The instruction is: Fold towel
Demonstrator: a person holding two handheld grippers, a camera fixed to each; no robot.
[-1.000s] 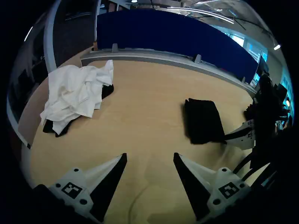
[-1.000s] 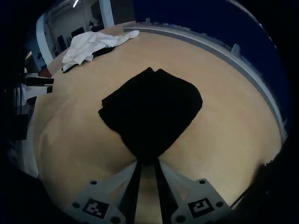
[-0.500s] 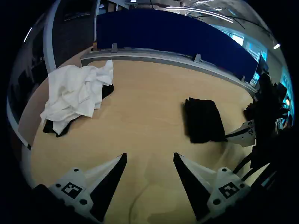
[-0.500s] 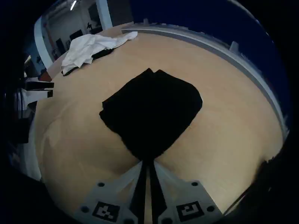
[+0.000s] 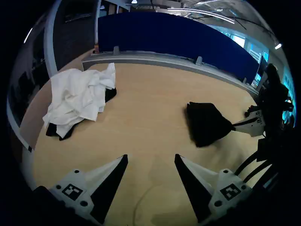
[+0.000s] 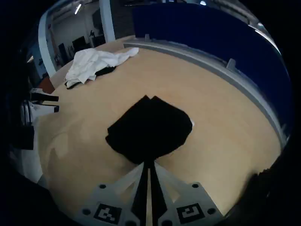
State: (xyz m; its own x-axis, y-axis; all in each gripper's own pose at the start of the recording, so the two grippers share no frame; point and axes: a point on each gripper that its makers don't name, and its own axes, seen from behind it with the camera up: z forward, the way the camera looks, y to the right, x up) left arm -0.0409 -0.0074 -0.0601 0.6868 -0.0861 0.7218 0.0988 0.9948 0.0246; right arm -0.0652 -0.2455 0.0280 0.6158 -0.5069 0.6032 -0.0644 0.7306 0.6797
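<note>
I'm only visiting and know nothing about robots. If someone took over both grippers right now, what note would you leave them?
Left gripper: open, holding nothing, above the bare table.
Right gripper: shut on the near edge of the black towel, which is pulled up off the table at that edge.
White cloth pile: crumpled at the table's far corner, lying over something dark.
Done: the black towel looks folded compact.
Left: probably set it down, then fold the pile.

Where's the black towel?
The black towel lies on the table, right of centre in the left gripper view, one corner pinched by the right gripper.
</note>
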